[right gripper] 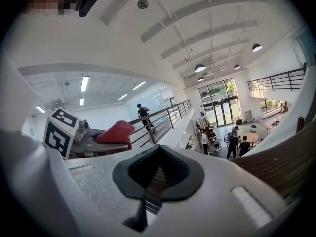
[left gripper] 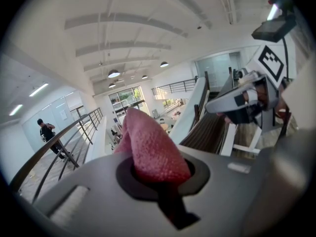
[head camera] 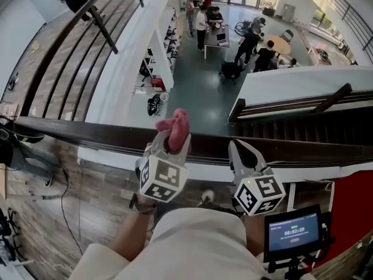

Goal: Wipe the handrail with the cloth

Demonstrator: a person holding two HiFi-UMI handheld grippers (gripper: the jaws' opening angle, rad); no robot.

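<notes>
At the balcony edge above the open hall, I count two grippers, one cloth and one dark wooden handrail [head camera: 87,134] running across in front of the person. The left gripper [head camera: 173,143] has its jaws clamped on the pink cloth [head camera: 176,127]. The cloth is pinched at its lower end in the rounded notch between the jaws, and the rest bunches up and sticks out past the tips as a single fat fold. From the head view that fold sits over the handrail, though I cannot tell whether it presses on the wood. The right gripper [head camera: 240,149] is just beside the left one, on its right. Its jaws are drawn together with nothing between them, and only striped brown wood shows through the notch. Its tips point at the near edge of the same rail. One small screen [head camera: 292,231] glows by the person's right side. Down on the floor below, several people [head camera: 253,44] gather around tables.
</notes>
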